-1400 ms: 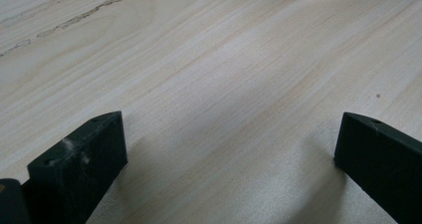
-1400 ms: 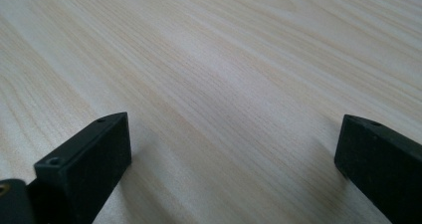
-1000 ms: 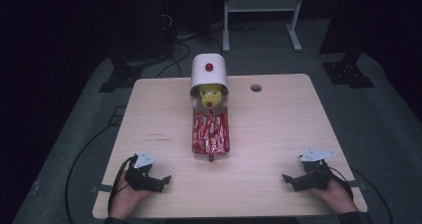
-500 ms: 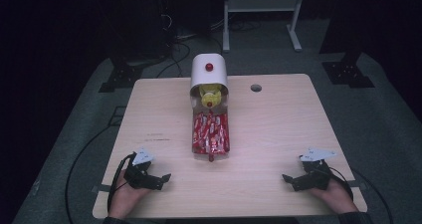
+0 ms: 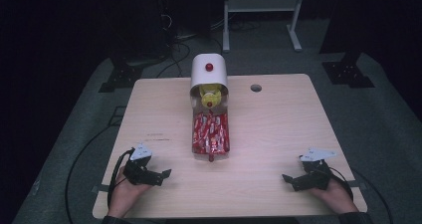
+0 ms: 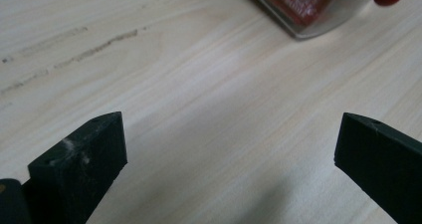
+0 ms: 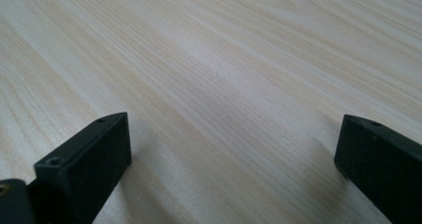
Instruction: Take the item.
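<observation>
left gripper (image 5: 160, 174): resting near edge of pale wooden table (image 5: 278, 134), jaws spread wide, gripping nothing
right gripper (image 5: 292, 180): same, gaping, idle
clear tray of red packets (image 5: 210, 133): lying mid-table, ahead of and between both, long axis running near-to-far
nearer: left gripper, slightly
white domed dispenser (image 5: 209, 73): sitting at tray's far end

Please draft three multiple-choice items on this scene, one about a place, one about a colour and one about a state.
1. Where does the clear container lie on the table?
A. middle
B. right edge
C. near left corner

2. What colour is the knob on the white cover?
A. blue
B. red
C. green

3. How do the jaws of the left gripper and right gripper stand?
A. both apart
B. both closed
C. one clamped on a packet

Answers: 1 A, it lies midway between the two grippers; 2 B, the high view shows a red dot; 3 A, bare wood shows between each pair.
</observation>
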A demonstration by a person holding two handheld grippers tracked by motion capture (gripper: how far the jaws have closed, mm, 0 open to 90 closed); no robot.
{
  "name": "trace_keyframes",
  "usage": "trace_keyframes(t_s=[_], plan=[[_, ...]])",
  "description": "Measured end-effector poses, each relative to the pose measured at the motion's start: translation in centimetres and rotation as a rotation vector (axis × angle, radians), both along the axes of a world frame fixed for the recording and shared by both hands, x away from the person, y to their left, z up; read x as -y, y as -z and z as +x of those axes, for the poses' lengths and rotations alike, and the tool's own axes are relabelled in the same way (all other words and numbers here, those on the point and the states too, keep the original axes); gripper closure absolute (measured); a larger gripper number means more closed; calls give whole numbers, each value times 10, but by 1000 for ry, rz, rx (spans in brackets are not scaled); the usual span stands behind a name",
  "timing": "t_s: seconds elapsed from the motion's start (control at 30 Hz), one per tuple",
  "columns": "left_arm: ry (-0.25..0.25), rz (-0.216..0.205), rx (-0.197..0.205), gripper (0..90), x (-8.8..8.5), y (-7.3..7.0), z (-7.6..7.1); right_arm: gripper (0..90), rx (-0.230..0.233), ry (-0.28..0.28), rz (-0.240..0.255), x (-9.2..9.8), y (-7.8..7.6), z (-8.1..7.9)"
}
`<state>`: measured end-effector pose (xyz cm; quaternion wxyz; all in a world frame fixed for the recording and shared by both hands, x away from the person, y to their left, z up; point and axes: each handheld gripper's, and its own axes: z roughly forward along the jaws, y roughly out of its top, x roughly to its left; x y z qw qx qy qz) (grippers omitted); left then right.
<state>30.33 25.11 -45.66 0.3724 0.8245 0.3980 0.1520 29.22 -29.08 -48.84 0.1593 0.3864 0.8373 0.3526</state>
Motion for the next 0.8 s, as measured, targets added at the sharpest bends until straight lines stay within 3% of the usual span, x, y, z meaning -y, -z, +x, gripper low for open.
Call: trace_keyframes(t_s=[0.8], plan=[[8, -54, 36, 0, 10, -24, 15, 4, 0, 0, 0, 0, 0, 0]])
